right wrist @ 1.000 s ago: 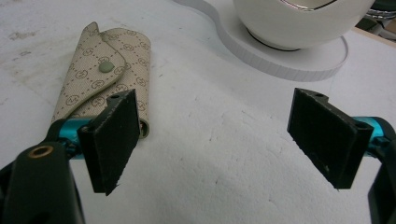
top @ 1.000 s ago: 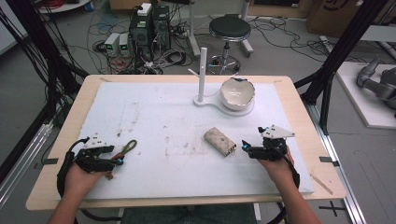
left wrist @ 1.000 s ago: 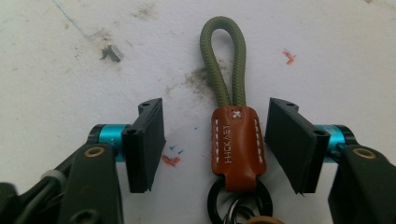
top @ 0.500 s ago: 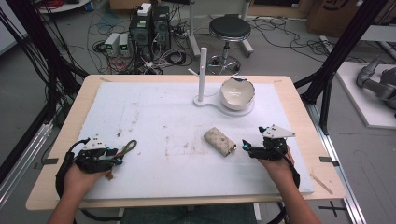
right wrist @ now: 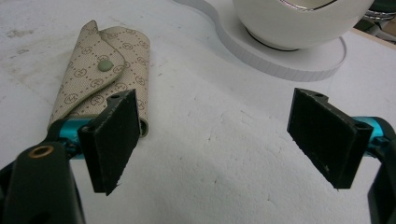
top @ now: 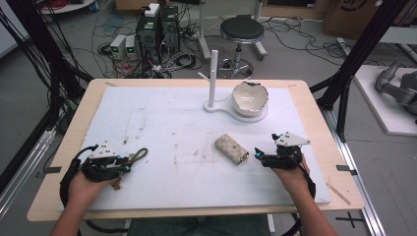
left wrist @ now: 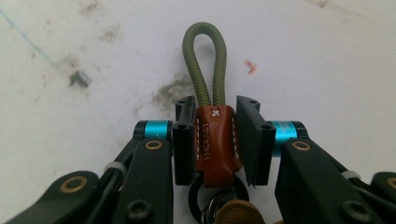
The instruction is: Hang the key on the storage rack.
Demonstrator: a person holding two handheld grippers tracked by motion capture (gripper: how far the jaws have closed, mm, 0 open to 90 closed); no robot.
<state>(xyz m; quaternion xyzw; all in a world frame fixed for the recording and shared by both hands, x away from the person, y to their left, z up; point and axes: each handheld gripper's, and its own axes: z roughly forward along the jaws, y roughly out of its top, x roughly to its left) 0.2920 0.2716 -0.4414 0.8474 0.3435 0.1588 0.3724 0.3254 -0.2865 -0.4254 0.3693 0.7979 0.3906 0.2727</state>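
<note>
While the left claw point(left wrist: 215, 140) has just been closing, its pads now clamp the brown leather keychain point(left wrist: 215, 142). Near the patterned pouch point(right wrist: 105, 70), the right claw point(right wrist: 224, 140) gapes wide, holding nothing.

Brown leather key fob point(left wrist: 215, 140) with an olive cord loop point(left wrist: 205, 65), clamped upright between the left gripper point(left wrist: 216, 140) pads, loop jutting past the fingertips, metal ring trailing behind.

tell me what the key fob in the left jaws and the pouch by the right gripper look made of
Key fob: seemingly brown leather, smooth with a slight sheen, white stitching, on a woven olive cord loop.
Pouch: probably coated canvas or faux leather, matte beige with a printed pattern and a snap.
</note>
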